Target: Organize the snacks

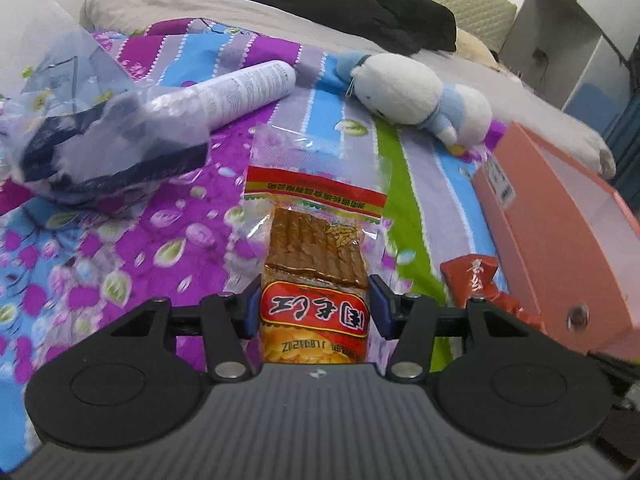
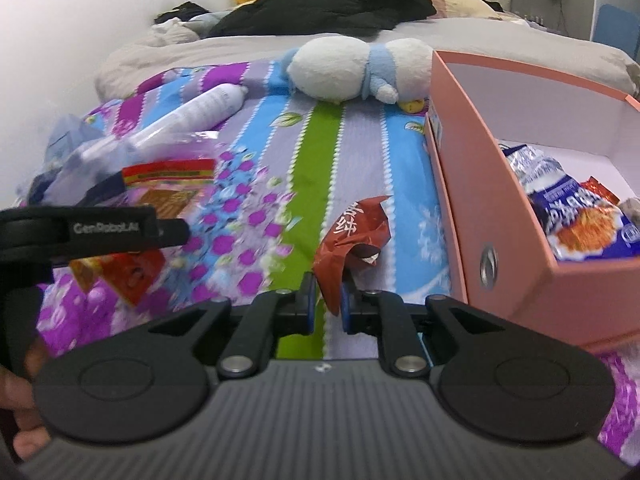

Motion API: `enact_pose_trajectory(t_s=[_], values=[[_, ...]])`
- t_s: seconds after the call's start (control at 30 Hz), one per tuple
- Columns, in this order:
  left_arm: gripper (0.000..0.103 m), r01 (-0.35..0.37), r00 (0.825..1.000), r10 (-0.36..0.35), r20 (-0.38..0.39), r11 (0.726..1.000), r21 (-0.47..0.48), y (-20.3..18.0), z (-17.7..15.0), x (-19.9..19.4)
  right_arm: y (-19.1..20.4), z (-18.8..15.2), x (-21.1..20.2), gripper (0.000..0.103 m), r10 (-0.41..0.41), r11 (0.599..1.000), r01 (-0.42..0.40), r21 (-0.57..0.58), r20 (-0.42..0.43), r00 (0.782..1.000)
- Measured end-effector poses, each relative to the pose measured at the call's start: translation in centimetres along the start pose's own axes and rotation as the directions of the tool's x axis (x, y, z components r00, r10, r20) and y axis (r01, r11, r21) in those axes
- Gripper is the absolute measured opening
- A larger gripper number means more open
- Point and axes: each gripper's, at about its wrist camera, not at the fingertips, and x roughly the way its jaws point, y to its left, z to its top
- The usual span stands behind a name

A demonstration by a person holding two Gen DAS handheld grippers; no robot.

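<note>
Left gripper has the biscuit packet squarely between its two blue pads, one pad pressed on each side of the pack, so the fingers stand about half spread and clamped on it. The packet's clear sealed end with the red and yellow strip sticks out forward past the fingertips, above the flowered bedspread.

Over to the right gripper: fingers nearly together, pinching the lower edge of a crumpled red snack wrapper. The wrapper rises up and forward from the pads, its top flaring to the right of the fingertips.

Just to the right of those fingers sits the pink box, open at the top, its near wall close beside the wrapper but not touching it. Inside lies a blue and white noodle packet, with a small red packet tucked behind it and another silvery-blue pack further back.

Ahead of both grippers, well beyond the fingertips, a white and blue plush toy lies on the bedspread. Ahead and to the left lie a white tube and a clear plastic bag with dark items in it.
</note>
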Motion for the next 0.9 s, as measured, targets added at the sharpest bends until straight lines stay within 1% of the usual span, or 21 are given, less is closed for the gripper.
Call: enact_pose_trajectory(t_s=[0.1,0.23,0.3,0.4,0.5,0.6,0.67,0.7,0.73,0.77,0.83,0.9], values=[[0.058,0.009,1.0,-0.01,-0.01,1.0,-0.017,0.5,-1.3,-1.4,0.3,-1.0,-1.5,0.015,0.01,1.0,-0.01,-0.001,-0.008,1.0],[0.059,0.01,1.0,-0.009,-0.021,1.0,0.01,0.6,-2.9,-3.1,0.6,-2.6,-3.3,0.015,0.021,1.0,-0.022,-0.016,-0.03,0.999],[0.059,0.019,0.999,-0.018,-0.032,1.0,0.008,0.7,-3.8,-3.8,0.8,-3.5,-4.3,0.015,0.028,0.999,-0.029,-0.024,-0.035,0.999],[0.059,0.02,0.999,-0.02,-0.048,1.0,0.017,0.8,-4.9,-4.2,1.0,-4.6,-5.4,0.015,0.032,0.999,-0.034,-0.043,-0.041,0.999],[0.061,0.026,0.997,-0.025,-0.068,1.0,0.014,1.1,-5.8,-4.3,0.8,-5.6,-5.8,0.015,0.019,0.999,-0.021,-0.034,-0.053,0.998],[0.074,0.024,0.997,-0.021,-0.079,0.999,0.043,1.0,-6.2,-4.5,-0.3,-6.2,-5.6,0.017,0.017,1.0,-0.016,0.021,-0.084,0.996],[0.088,0.021,0.997,-0.016,-0.08,0.998,0.062,0.9,-6.4,-4.6,-0.9,-6.4,-5.4,0.017,0.022,0.999,-0.018,0.046,-0.094,0.995],[0.089,0.009,0.997,-0.004,-0.083,0.998,0.065,0.8,-6.4,-4.5,-1.0,-6.4,-5.2,0.018,0.017,0.999,-0.013,0.045,-0.097,0.995],[0.09,0.003,0.996,0.003,-0.09,0.998,0.066,0.8,-6.4,-4.5,-1.2,-6.4,-5.1,0.023,0.012,0.999,-0.008,0.043,-0.097,0.995],[0.092,0.003,0.995,0.003,-0.102,0.998,0.065,0.8,-6.4,-4.3,-1.3,-6.3,-5.1,0.036,0.017,0.999,-0.014,0.043,-0.09,0.996],[0.094,0.016,0.993,-0.009,-0.116,0.998,0.059,1.0,-6.3,-4.2,-1.5,-6.1,-5.0,0.048,0.036,0.998,-0.033,0.045,-0.064,0.997],[0.094,0.008,0.994,0.0,-0.114,0.998,0.066,1.0,-6.3,-4.2,-1.5,-5.8,-4.5,0.049,0.034,0.999,-0.032,0.032,-0.057,0.998]])
